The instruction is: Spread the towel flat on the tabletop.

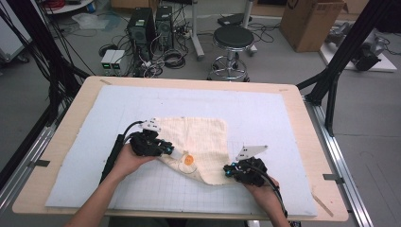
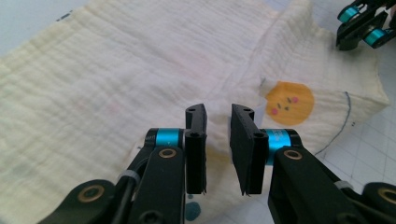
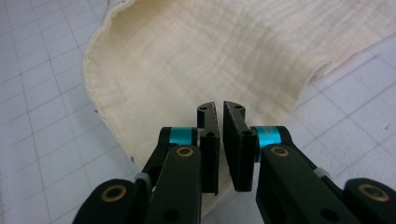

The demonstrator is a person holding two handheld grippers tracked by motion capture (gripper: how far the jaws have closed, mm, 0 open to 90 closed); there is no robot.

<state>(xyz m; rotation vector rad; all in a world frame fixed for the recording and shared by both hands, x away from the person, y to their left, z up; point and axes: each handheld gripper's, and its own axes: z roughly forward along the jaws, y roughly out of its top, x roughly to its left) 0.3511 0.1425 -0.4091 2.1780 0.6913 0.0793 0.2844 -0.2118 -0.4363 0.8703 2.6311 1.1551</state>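
Note:
A cream muslin cloth (image 1: 198, 135) lies rumpled and partly folded on the gridded mat (image 1: 269, 113). It carries a round orange face patch (image 1: 188, 160) near its front edge. My left gripper (image 1: 175, 153) hovers at the cloth's left front, just beside the patch (image 2: 289, 102). In the left gripper view (image 2: 218, 109) its jaws stand apart over the cloth (image 2: 116, 84) and hold nothing. My right gripper (image 1: 227, 171) sits at the cloth's front right corner. In the right gripper view (image 3: 219, 106) its jaws are nearly together with the cloth's (image 3: 210, 51) edge running between them. That gripper (image 2: 357, 23) also appears beyond the raised corner.
The pale mat covers most of a wooden table (image 1: 71, 127). Bare mat lies to the right of, behind and in front of the cloth. Beyond the table are a black stool (image 1: 232, 38), computer towers (image 1: 142, 28), cables and a cardboard box (image 1: 309, 21) on the floor.

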